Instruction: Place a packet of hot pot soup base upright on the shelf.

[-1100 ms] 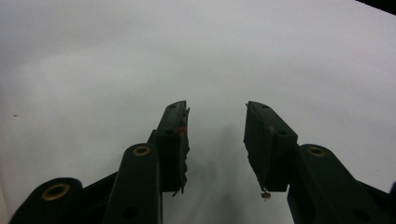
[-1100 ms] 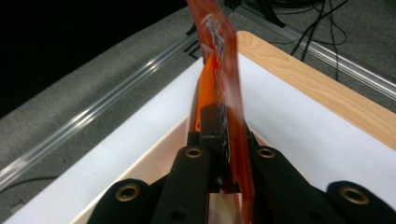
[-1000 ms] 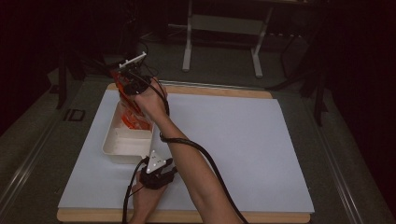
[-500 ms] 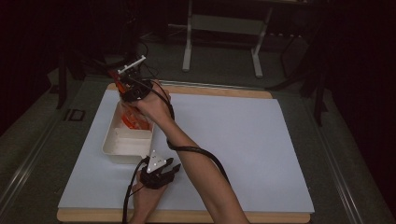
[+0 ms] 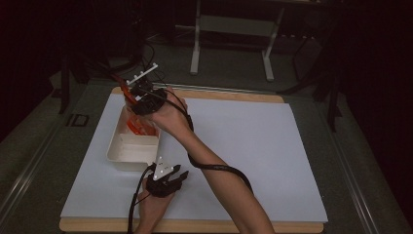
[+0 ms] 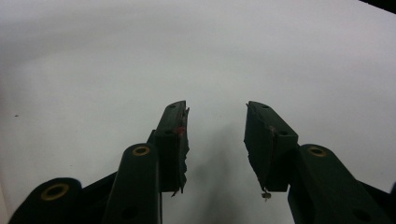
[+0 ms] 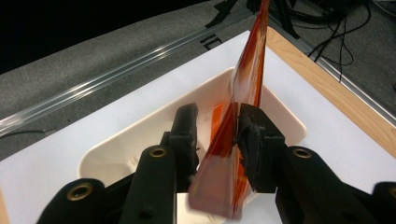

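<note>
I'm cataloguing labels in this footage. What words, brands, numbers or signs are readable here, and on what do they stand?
No readable text anywhere.
Orange packet between the right tool's jaws: no legible print.
White tray: blank.
White sheet on the table: blank.
Dark square mark on the grey surface left of the sheet: an outlined sign, too small and blurred to read.

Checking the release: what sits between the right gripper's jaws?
In the right gripper view, an orange packet stands between the right gripper jaws, over the white tray.
</note>
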Motion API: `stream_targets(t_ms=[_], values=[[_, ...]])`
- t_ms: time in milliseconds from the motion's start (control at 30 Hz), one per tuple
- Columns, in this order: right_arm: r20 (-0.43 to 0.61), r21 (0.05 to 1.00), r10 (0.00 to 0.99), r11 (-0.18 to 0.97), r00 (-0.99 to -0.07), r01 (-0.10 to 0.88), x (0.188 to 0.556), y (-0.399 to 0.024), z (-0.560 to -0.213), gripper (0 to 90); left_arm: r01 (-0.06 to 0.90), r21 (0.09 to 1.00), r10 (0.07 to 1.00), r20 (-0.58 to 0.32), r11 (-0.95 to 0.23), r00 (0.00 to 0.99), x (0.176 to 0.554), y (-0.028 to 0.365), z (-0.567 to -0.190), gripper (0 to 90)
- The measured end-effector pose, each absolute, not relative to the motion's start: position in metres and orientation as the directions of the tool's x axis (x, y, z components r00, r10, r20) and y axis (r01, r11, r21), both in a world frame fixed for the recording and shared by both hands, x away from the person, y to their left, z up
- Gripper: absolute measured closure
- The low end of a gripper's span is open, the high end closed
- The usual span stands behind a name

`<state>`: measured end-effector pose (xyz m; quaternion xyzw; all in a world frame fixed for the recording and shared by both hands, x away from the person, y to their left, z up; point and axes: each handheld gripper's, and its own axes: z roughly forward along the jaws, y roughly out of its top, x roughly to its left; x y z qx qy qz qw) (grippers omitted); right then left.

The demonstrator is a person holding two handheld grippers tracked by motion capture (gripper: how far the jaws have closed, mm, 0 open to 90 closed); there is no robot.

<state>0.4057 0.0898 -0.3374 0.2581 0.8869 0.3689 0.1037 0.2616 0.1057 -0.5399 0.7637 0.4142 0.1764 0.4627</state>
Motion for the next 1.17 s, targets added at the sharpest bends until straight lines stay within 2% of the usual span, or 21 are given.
stream_targets(t_ms=[367, 633, 867, 967, 1167], values=[[-0.053, 0.716, 0.513, 0.618, -0.857, 0.325, 0.383, 0.056, -0.322, 67.7, 0.472, 0.851, 0.797, -0.114, -0.230, 0.593, 0.262, 0.105, -0.540, 59.1], [-0.033, 0.761, 0.505, 0.572, -0.863, 0.305, 0.367, 0.021, -0.327, 69.1, 0.478, 0.848, 0.800, -0.115, -0.229, 0.588, 0.262, 0.106, -0.540, 59.1], [0.102, 0.814, 0.563, 0.427, -0.820, 0.394, 0.367, -0.026, -0.345, 71.5, 0.486, 0.845, 0.803, -0.125, -0.222, 0.583, 0.263, 0.106, -0.540, 59.1], [0.120, 0.823, 0.601, 0.385, -0.790, 0.418, 0.365, -0.044, -0.359, 70.6, 0.491, 0.844, 0.806, -0.130, -0.216, 0.578, 0.264, 0.107, -0.540, 58.5], [0.173, 0.807, 0.662, 0.329, -0.729, 0.490, 0.366, -0.089, -0.399, 59.0, 0.496, 0.837, 0.808, -0.120, -0.230, 0.577, 0.265, 0.105, -0.541, 55.9]])
